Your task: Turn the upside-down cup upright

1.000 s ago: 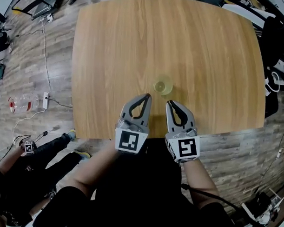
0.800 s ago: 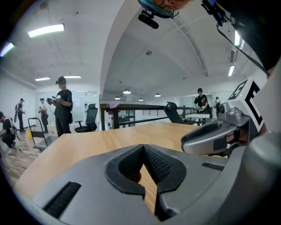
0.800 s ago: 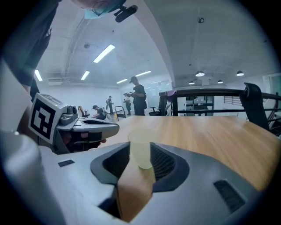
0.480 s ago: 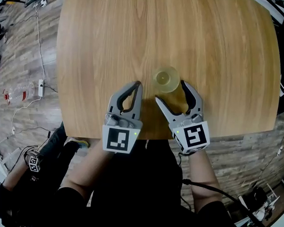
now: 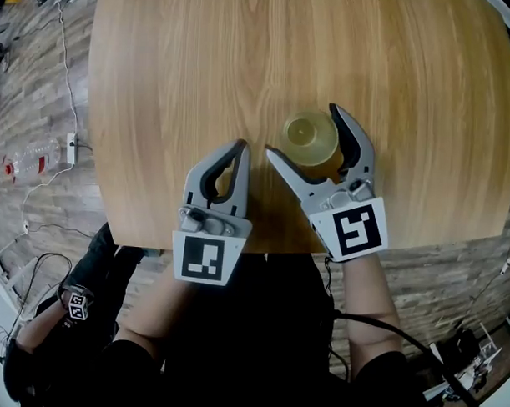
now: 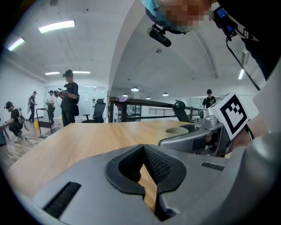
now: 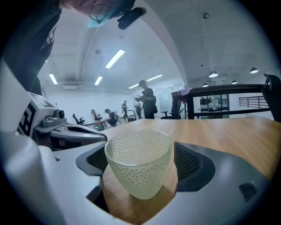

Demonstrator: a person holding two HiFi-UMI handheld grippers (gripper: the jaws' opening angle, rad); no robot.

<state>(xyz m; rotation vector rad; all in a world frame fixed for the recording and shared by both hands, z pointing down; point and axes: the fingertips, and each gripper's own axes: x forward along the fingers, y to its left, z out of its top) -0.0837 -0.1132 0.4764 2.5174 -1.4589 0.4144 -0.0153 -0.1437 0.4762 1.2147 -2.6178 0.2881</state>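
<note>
Toward the near right of the desk (image 5: 202,55) stands the cup (image 5: 310,138), a pale yellow-green, translucent tumbler with a dimpled wall. The right tongs (image 5: 302,129) are spread wide with the cup between their pads; no contact is evident. The right gripper view shows the cup's wider end uppermost, but whether that end is open cannot be told. The left tongs (image 5: 239,145) are closed on nothing, to the left of the cup and apart from it. The cup is probably light and stiff, and the dimples should help against slipping. The taper may let it slide under a hard squeeze, so a moderate hold across mid-wall looks best.
</note>
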